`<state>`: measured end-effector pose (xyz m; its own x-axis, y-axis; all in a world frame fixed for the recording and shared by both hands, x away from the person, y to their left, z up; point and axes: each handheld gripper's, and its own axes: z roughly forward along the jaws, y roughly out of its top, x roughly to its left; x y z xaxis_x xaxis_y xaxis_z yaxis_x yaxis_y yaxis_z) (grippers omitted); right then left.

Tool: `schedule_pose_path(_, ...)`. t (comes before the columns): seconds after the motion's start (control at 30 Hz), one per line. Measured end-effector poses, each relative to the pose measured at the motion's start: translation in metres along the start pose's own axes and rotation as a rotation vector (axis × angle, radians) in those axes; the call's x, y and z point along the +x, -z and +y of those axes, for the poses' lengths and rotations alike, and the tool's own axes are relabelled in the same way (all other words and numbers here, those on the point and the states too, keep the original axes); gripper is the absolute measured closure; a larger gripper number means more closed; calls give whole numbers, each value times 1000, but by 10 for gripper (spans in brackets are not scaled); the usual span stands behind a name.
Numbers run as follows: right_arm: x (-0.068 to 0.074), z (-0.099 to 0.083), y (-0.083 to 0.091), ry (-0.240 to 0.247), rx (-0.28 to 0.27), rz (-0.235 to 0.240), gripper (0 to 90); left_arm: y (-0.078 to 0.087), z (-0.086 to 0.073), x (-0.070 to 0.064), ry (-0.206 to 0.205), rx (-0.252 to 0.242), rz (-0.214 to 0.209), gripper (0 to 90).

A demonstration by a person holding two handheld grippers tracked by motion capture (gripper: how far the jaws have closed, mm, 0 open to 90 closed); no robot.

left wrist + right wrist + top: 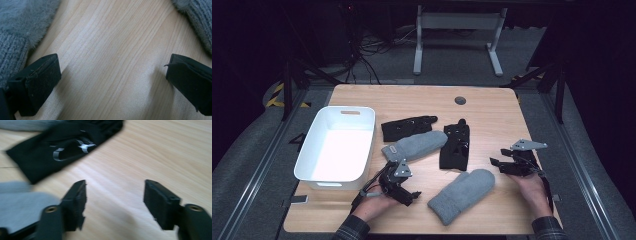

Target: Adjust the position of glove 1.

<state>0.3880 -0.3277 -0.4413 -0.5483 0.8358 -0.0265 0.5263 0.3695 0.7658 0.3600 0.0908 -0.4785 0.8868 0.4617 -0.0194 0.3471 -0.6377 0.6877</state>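
Both grippers, left gripper (pixel 410 196) and right gripper (pixel 498 162) (wide apart), hold nothing.

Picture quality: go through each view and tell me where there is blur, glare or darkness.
High view: the white bin glares, its floor washed out, and the room beyond the table is dark. Left gripper view: fairly sharp, with soft shadows beside the jaws and a pale sheen on the wood. Right gripper view: smeared throughout, so the black glove and its silver mark look streaked.
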Motion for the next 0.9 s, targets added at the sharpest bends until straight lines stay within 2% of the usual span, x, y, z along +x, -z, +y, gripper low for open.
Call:
schedule_pose_path(0.07,-8,-4,-6,-20,7,-25,286,0,0,0,0,1,0,2)
schedule_pose_path(0.17,-14,-11,-13,-24,9,-48,257,0,0,0,-1,0,0,2)
schedule_pose_path(0.27,-17,-15,-16,-39,23,-59,238,0,0,0,1,2,-4,1)
schedule_pose_path(0.37,-17,-16,-19,-25,37,-62,236,0,2,-1,-1,9,-1,2)
schedule_pose_path(0.47,-17,-18,-20,-31,29,-57,223,0,3,-2,3,18,-1,3)
schedule_pose_path(0.6,-18,-18,-20,-38,32,-56,210,0,9,-5,-1,56,5,7)
schedule_pose_path(0.8,-19,-18,-20,-43,35,-62,198,9,20,-5,-2,10,23,9)
schedule_pose_path(0.9,-19,-18,-20,-43,35,-62,196,10,25,-3,7,6,9,23)
